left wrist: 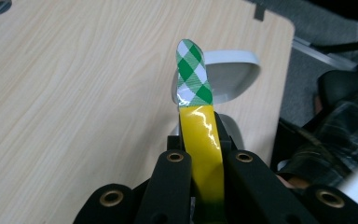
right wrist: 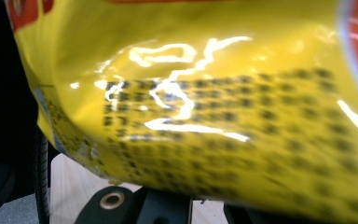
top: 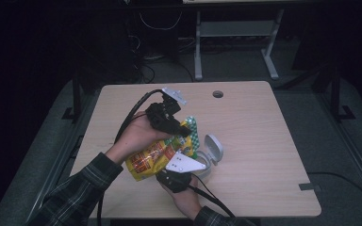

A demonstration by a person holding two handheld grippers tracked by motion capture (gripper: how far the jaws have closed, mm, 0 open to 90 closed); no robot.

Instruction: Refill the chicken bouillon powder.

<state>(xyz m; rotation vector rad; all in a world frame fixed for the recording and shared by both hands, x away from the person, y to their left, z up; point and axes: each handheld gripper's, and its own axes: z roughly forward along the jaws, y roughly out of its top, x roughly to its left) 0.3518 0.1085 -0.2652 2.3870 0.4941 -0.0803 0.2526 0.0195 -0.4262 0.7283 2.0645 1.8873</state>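
A glossy yellow foil snack bag [top: 150, 160] with red print and a green-and-white checked top edge is held above the light wooden table [top: 259, 136], just beside a small grey flip-lid container [top: 209, 155]. Its long axis runs slantwise in the high view, the checked end pointing up toward the container's raised lid and the bottom end toward the person's plaid sleeve [top: 82, 188]. The left gripper [top: 183, 132] is clamped on the bag's top edge. The right gripper [top: 173, 173] is closed on the bag's lower edge, next to the container.
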